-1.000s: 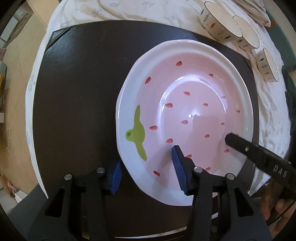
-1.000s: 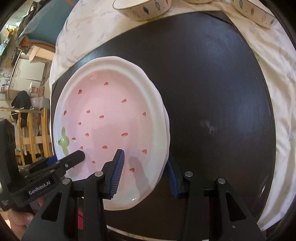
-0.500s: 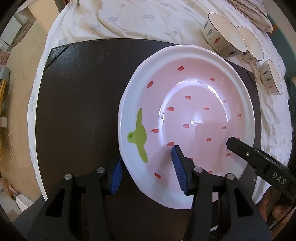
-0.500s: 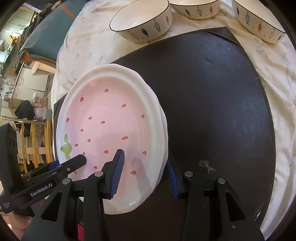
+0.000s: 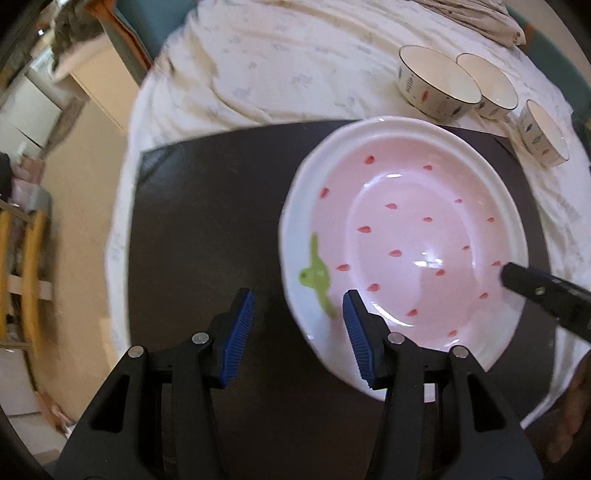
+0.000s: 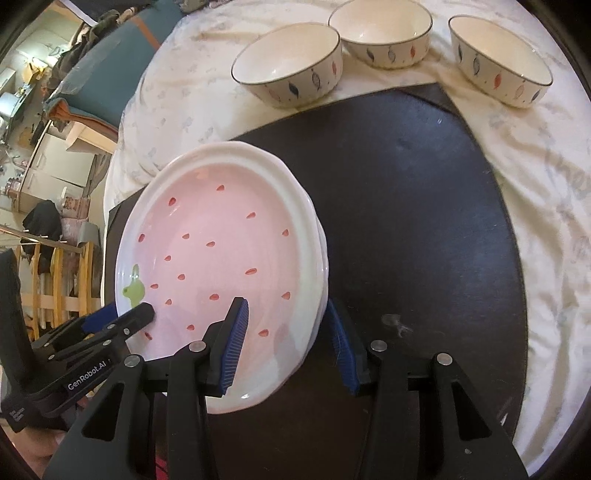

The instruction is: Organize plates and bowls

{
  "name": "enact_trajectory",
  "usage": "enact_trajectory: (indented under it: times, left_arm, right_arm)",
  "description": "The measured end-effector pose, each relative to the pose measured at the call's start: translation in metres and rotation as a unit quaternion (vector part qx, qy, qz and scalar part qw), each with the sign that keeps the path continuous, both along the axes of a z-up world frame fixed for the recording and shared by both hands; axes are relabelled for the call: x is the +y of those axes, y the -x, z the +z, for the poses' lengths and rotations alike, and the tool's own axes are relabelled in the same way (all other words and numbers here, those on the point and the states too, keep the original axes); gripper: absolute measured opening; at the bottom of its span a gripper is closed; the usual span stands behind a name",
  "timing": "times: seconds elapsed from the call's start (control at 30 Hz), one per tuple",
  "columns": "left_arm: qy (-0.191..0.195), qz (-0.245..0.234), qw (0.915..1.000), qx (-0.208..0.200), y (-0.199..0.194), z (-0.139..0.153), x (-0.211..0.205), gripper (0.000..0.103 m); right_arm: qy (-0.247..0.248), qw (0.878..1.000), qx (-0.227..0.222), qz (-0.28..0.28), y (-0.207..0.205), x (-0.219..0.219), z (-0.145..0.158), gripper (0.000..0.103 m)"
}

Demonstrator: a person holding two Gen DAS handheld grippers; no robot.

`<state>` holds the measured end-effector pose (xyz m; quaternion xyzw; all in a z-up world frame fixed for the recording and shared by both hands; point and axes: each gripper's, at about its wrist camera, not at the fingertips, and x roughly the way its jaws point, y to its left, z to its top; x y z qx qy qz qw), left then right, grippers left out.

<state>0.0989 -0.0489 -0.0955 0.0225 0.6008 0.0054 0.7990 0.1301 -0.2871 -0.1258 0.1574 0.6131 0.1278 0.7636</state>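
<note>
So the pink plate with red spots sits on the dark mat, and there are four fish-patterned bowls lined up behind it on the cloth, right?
Nearly. The pink plate does sit on the dark mat, but there are three fish-patterned bowls, not four: one, a second and a third on the cloth. The right wrist view shows all three clearly.

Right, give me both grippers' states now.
Left gripper: open, astride the rim of the plates, not pressing it.
Right gripper: shut on the plates' rim.
</note>
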Motion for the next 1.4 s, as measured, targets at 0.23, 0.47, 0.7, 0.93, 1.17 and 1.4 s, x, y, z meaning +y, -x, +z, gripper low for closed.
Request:
enact_trajectory:
  times: [0.23, 0.47, 0.7, 0.93, 1.17, 1.4]
  left_arm:
    - [0.011, 0.041, 0.9972, -0.062, 0.003, 0.021, 0.007, 0.063]
    - [0.054, 0.076, 0.9836, -0.154, 0.001, 0.057, 0.014, 0.096]
    - [0.055, 0.069, 0.9774, -0.192, 0.002, 0.072, 0.009, 0.103]
    - [0.020, 0.018, 0.9761, -0.216, -0.010, 0.099, -0.010, 0.103]
    - [0.027, 0.026, 0.9805, -0.193, -0.049, 0.105, -0.019, 0.103]
    - [0.012, 0.016, 0.9823, -0.186, -0.093, 0.106, -0.037, 0.103]
  right_arm:
    - [0.001, 0.999, -0.028, -0.022, 0.009, -0.015, 0.017, 0.054]
    - [-0.006, 0.996, -0.082, -0.042, 0.011, -0.018, 0.046, 0.084]
    - [-0.033, 0.991, -0.113, -0.060, 0.005, -0.025, 0.065, 0.103]
    - [-0.020, 0.988, -0.137, -0.066, -0.017, -0.034, 0.088, 0.103]
    - [0.018, 0.982, -0.185, -0.040, -0.049, -0.039, 0.105, 0.103]
    - [-0.011, 0.986, -0.154, -0.064, -0.082, -0.054, 0.087, 0.103]
